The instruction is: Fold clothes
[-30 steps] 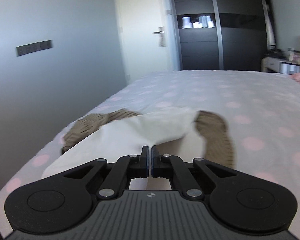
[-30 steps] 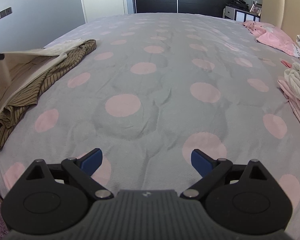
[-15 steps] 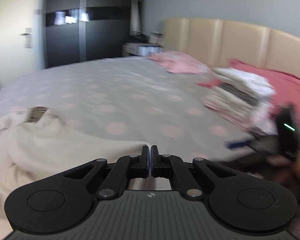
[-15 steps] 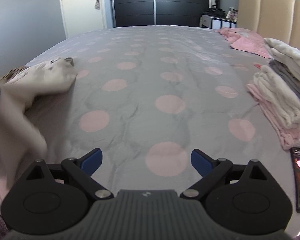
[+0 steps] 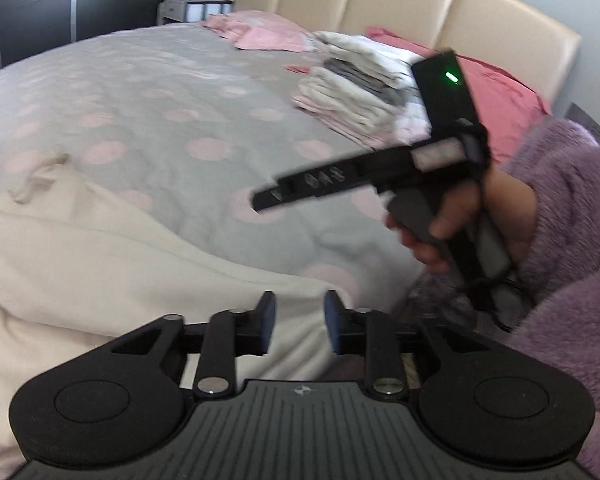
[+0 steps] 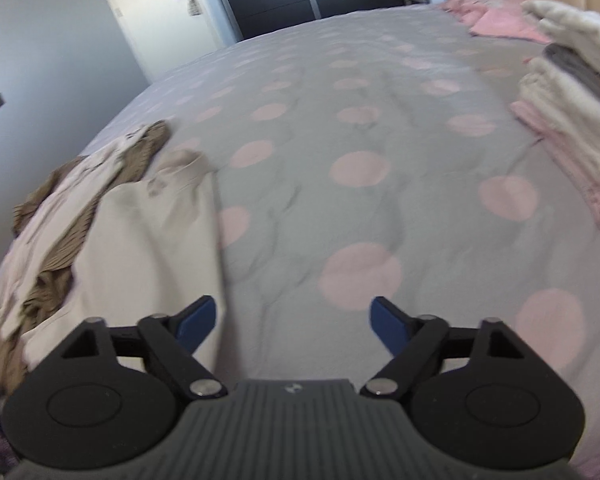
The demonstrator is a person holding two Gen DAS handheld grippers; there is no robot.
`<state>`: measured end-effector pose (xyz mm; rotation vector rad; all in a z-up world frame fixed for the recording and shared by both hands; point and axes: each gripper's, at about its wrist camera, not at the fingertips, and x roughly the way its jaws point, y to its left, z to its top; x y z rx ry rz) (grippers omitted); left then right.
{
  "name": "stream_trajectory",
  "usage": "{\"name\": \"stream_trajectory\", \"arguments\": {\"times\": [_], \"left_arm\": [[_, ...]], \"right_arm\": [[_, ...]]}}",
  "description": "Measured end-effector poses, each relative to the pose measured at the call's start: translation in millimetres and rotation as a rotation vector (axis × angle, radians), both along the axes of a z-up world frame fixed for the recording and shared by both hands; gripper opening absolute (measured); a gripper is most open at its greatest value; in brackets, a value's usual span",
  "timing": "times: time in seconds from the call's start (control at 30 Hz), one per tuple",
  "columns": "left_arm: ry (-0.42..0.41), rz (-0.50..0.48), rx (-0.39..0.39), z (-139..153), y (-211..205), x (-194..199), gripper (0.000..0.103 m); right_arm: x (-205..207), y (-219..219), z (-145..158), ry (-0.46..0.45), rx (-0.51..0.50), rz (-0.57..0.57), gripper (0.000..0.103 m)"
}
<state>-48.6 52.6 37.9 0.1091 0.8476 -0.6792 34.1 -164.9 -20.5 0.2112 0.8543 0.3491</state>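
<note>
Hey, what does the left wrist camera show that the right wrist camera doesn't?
Only the left wrist view shows the padded headboard, the person's hand in a purple sleeve holding the right gripper, and the left gripper, open over the cream garment.

Only the right wrist view shows the door and the brown striped garment.

Both show the polka-dot bed cover, the cream garment and the folded pile.

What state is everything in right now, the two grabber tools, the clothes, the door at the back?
Left gripper: jaws just opened, apart, cream garment below them, not pinched.
Right gripper: wide open, jaws just closing a little, nothing between them.
Cream garment: unfolded, spread on the bed's near edge.
Brown striped garment: crumpled, tangled with the cream one.
Folded pile: stacked near the headboard.
Door: closed.
</note>
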Motion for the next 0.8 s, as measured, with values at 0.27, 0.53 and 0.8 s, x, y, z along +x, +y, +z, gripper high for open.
{"name": "stream_trajectory", "arguments": {"times": [0.27,0.53,0.8], "left_arm": [[-0.009,0.271,0.093,5.4,44.8,29.7,0.048],[-0.002,0.305,0.133,2.9,53.7,34.3,0.048],[-0.054,0.301,0.156,12.8,54.5,38.1,0.048]], "right_arm": [[-6.3,40.4,-38.7,0.218,0.067,0.182,0.045],[-11.7,34.6,-12.9,0.096,-0.104,0.134,0.002],[-12.2,-12.5,30.6,-0.004,-0.237,0.021,0.000]]}}
